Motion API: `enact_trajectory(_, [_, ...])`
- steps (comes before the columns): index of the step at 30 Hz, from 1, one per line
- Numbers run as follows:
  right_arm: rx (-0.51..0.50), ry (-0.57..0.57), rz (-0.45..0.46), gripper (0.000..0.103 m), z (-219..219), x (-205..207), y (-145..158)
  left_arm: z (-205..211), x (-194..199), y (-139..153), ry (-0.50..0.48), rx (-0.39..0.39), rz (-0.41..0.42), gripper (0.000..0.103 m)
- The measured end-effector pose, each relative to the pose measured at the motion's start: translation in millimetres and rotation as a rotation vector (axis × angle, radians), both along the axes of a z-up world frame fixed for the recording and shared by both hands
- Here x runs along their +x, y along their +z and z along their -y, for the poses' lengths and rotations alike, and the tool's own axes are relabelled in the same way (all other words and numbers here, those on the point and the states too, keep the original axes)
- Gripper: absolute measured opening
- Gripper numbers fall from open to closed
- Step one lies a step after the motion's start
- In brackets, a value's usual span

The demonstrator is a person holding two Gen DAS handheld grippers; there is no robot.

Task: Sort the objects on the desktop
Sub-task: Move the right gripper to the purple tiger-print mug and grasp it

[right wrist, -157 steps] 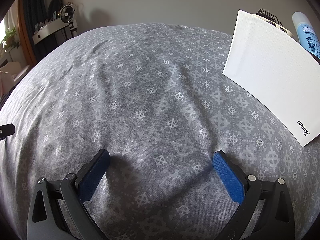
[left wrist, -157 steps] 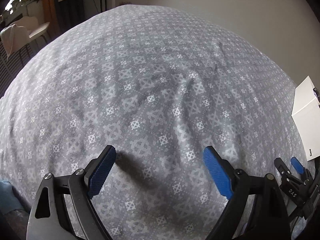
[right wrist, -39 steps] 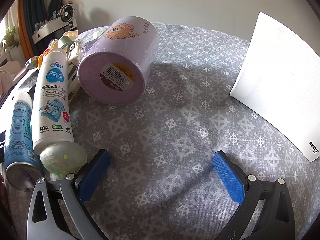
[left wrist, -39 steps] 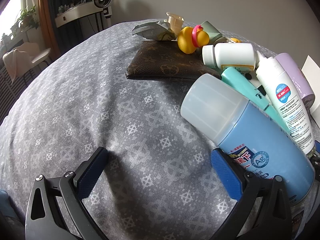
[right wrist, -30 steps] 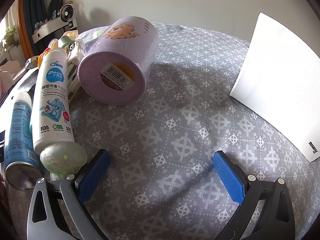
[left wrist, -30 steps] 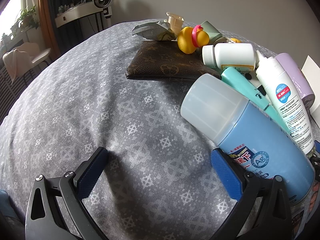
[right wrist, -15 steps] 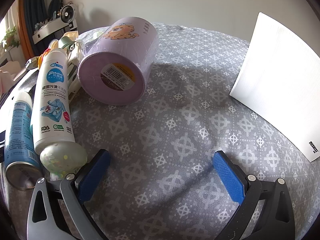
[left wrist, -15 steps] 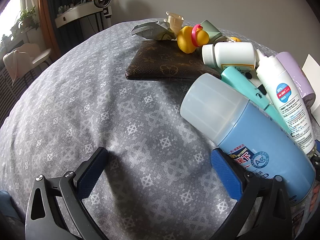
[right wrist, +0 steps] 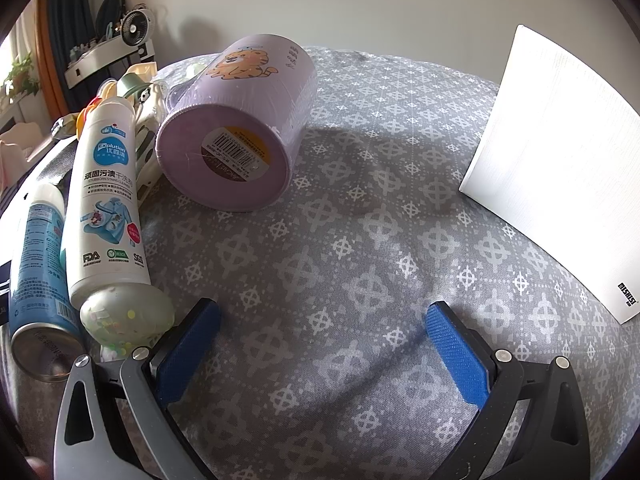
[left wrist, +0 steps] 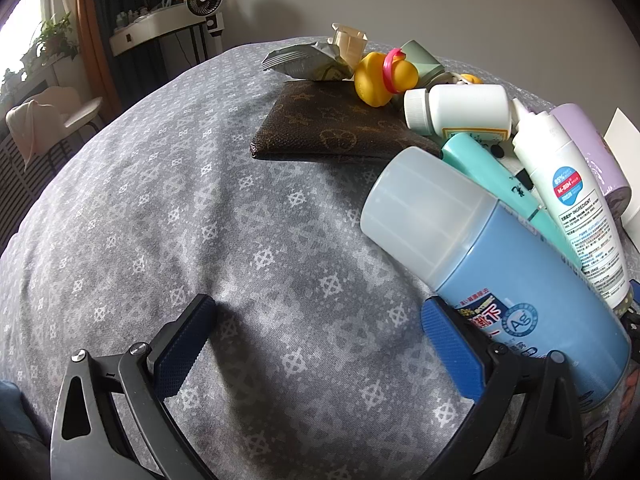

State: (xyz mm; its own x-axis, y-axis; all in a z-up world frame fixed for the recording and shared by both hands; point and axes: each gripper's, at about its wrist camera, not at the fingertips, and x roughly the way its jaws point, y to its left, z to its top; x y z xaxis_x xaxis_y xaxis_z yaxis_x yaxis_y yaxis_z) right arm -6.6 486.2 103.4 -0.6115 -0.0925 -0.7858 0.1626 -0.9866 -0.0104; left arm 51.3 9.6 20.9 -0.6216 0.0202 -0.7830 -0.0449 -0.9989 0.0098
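Soft daylight from the left, strong fisheye warp in both views.

A blown-out window (left wrist: 24, 32) at the far left lights the scene; the patterned cloth (left wrist: 200, 208) is evenly bright, with soft shadows falling right of the purple cup (right wrist: 240, 120) and under the open left tongs (left wrist: 316, 336) and right tongs (right wrist: 320, 340). The white box (right wrist: 560, 176) is close to overexposed, and mild glare sits on the blue spray can (left wrist: 500, 280). Focus is sharp at centre; edges bend hard and fade into a black vignette at the corners.
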Motion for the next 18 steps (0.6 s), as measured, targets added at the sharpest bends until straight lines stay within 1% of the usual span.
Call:
enact_trajectory(7, [0.0,0.005,0.015,0.103,-0.1,-2.0,0.2,0.0,0.0,0.1,0.0,-0.001,0.0,0.103])
enact_trajectory(10, [-0.02,0.03,0.057,0.103,-4.8,-4.0,7.0,0.0,0.2,0.1,0.0,-0.001,0.0,0.103])
enact_trajectory(11, [-0.044,0.024,0.06,0.103,-9.0,-1.7,13.9,0.0,0.2,0.2,0.0,-0.001,0.0,0.103])
enact_trajectory(12, [-0.09,0.02,0.034,0.103,-14.8,3.2,25.3,0.0,0.6,0.2,0.0,-0.001,0.0,0.103])
enact_trajectory(13, [-0.134,0.023,-0.01,0.103,-19.5,9.1,40.4,0.0,0.3,0.2,0.0,-0.001,0.0,0.103])
enact_trajectory(15, [-0.169,0.063,-0.105,0.103,-20.6,15.8,71.4,0.0,0.6,0.2,0.0,-0.001,0.0,0.103])
enact_trajectory(16, [-0.177,0.09,-0.13,0.103,-18.1,14.3,82.8,0.0,0.4,0.2,0.0,-0.001,0.0,0.103])
enact_trajectory(17, [-0.184,0.121,-0.141,0.103,-13.7,9.0,91.9,0.0,0.6,0.2,0.0,-0.001,0.0,0.103])
enact_trajectory(18, [-0.192,0.153,-0.131,0.103,-8.2,-0.3,97.5,0.0,0.6,0.2,0.0,-0.001,0.0,0.103])
